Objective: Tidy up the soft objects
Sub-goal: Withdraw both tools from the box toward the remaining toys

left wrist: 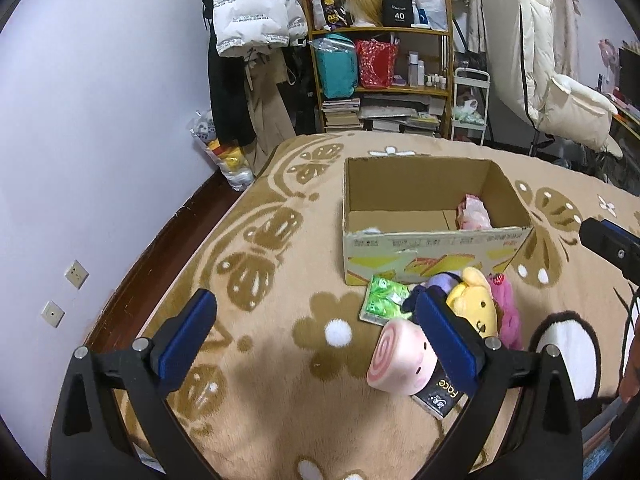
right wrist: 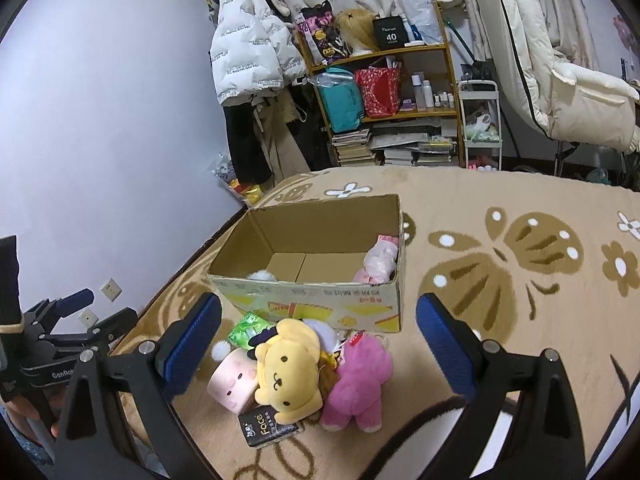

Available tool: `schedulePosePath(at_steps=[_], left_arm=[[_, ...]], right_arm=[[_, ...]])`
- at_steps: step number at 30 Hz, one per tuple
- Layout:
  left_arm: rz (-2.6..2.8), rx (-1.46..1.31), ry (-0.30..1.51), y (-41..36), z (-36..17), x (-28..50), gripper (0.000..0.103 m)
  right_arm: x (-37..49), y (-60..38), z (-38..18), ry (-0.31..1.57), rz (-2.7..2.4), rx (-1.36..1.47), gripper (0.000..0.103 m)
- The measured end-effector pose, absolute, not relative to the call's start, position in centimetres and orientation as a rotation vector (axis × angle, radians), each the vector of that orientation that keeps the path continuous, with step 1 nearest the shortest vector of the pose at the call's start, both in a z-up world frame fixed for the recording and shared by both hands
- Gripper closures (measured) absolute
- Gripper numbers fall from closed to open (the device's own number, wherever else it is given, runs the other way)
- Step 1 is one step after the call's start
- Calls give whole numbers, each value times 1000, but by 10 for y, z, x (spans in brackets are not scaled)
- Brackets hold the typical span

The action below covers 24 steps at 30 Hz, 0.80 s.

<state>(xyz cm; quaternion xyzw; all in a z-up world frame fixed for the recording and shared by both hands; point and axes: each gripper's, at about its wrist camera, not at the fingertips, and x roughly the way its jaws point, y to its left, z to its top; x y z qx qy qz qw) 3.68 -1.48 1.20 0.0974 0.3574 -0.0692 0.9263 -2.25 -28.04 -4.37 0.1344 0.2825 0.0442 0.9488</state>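
Observation:
A cardboard box point(left wrist: 436, 248) point(right wrist: 320, 294) stands open on the bed with a pink soft item point(left wrist: 474, 212) point(right wrist: 378, 262) inside at its right end. In front of it lies a pile: a pink roll-shaped plush point(left wrist: 400, 358) point(right wrist: 234, 382), a yellow dog plush point(left wrist: 478, 300) point(right wrist: 288, 372), a pink plush point(left wrist: 508, 312) point(right wrist: 358, 378), a green tissue pack point(left wrist: 384, 298) point(right wrist: 250, 326) and a black "Face" pack point(left wrist: 440, 396) point(right wrist: 266, 428). My left gripper point(left wrist: 316, 334) is open, its right finger beside the roll plush. My right gripper point(right wrist: 318, 336) is open above the pile.
The bed has a beige butterfly-patterned blanket point(left wrist: 280, 280) point(right wrist: 500, 280). A wall point(left wrist: 100, 120) runs along the left. A shelf point(left wrist: 380, 60) point(right wrist: 384, 92) with bags and books, hanging coats and a white cart point(left wrist: 470, 104) stand beyond the bed.

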Motion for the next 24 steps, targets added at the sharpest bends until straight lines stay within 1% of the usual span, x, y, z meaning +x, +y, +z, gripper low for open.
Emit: schedulePosePath(at_steps=[16, 18, 20, 24], left_arm=[[-160, 255, 836, -29, -26, 48, 4], [-159, 275, 850, -32, -31, 49, 4], [-165, 284, 864, -33, -35, 50, 4], [-172, 290, 899, -36, -45, 53, 4]], right_arm=[[0, -266, -82, 672, 121, 302, 1], [4, -265, -86, 687, 119, 297, 2], [9, -264, -90, 704, 125, 294, 6], [16, -263, -97, 728, 133, 298, 7]])
